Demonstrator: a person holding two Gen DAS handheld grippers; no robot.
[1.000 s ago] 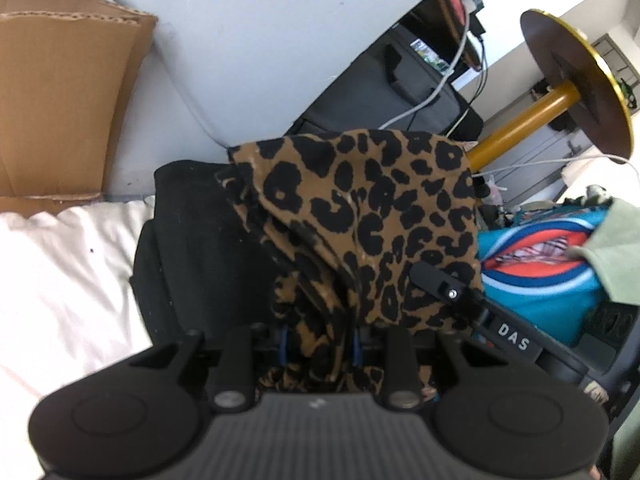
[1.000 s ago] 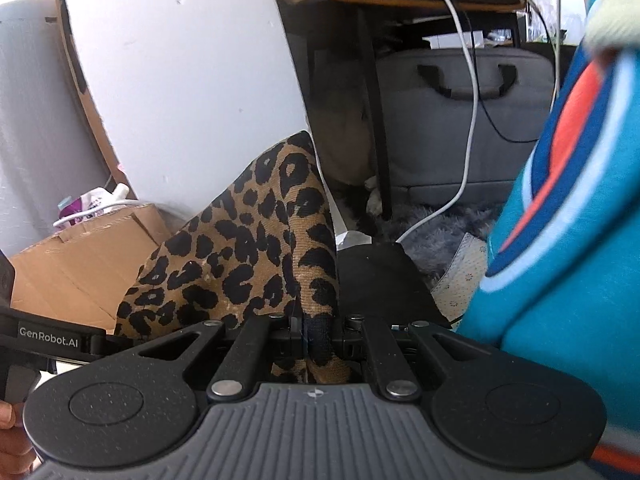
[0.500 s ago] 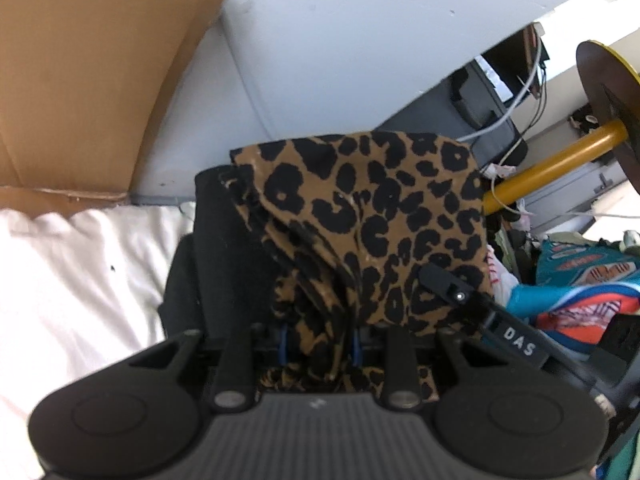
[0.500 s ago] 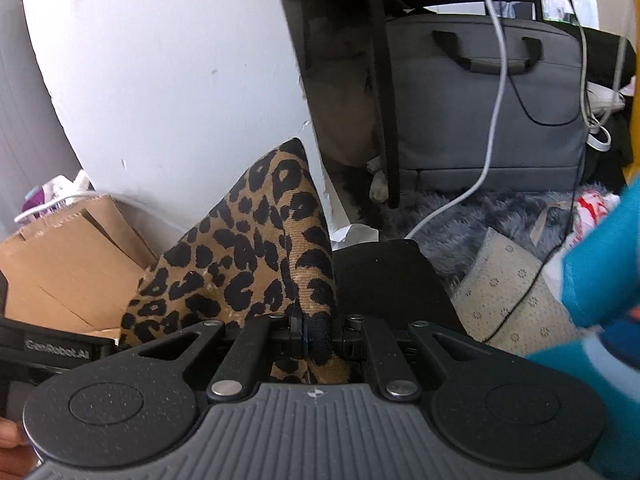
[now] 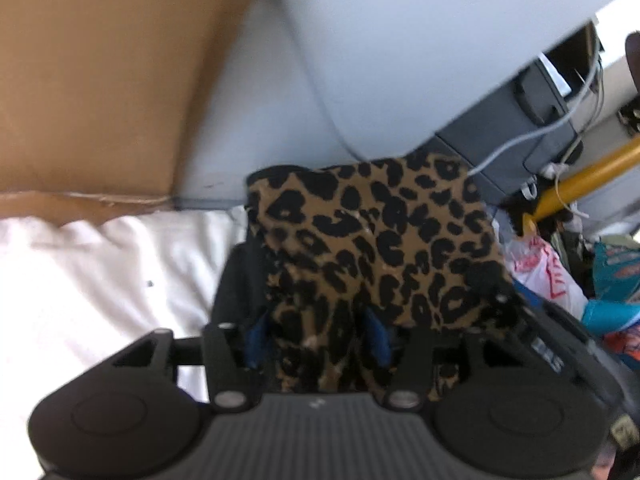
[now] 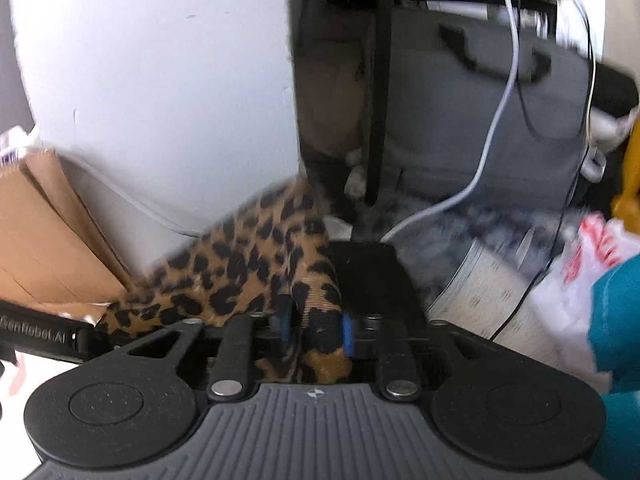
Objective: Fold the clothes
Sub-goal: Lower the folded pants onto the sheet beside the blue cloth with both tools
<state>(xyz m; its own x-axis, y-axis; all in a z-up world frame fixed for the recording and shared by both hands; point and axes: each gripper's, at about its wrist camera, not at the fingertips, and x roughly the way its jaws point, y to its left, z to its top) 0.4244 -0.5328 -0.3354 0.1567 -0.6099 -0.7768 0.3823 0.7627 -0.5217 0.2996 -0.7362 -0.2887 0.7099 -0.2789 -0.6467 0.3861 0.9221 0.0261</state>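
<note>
A: Where is the leopard-print garment (image 5: 376, 248) right now?

B: It hangs bunched between the two grippers, draped over a black folded item (image 6: 370, 276) that lies beneath it. In the left wrist view the black item's edge shows just left of the print cloth, next to the white sheet (image 5: 104, 280).

A: What is the left gripper (image 5: 316, 340) doing?

B: Its jaws are opening. The blue pads (image 5: 256, 334) stand apart with a fold of the garment between them, and they no longer look pressed into the cloth, though the picture is blurred.

A: And the right gripper (image 6: 314, 326)?

B: Its jaws are opening too. A narrow band of the garment runs between the blue pads (image 6: 347, 330); the right pad sits just beside the cloth, and a small gap shows at the left pad.

A: What lies around the garment?

B: Left of it, in the left wrist view, a cardboard sheet (image 5: 100, 80) leans against a pale panel (image 5: 400, 60) that rises behind the garment. Right of the garment are a grey bag (image 5: 512, 136) with a white cable (image 5: 532, 132) across it, a yellow rod (image 5: 588, 176), and a white plastic bag with red print (image 5: 544, 272).

A: Does the right wrist view add anything?

B: Right of the garment there is a grey fluffy rug (image 6: 460, 224) and a teal cloth (image 6: 618, 320) at the frame's edge. The other gripper's black body crosses the lower left, beside the garment.
</note>
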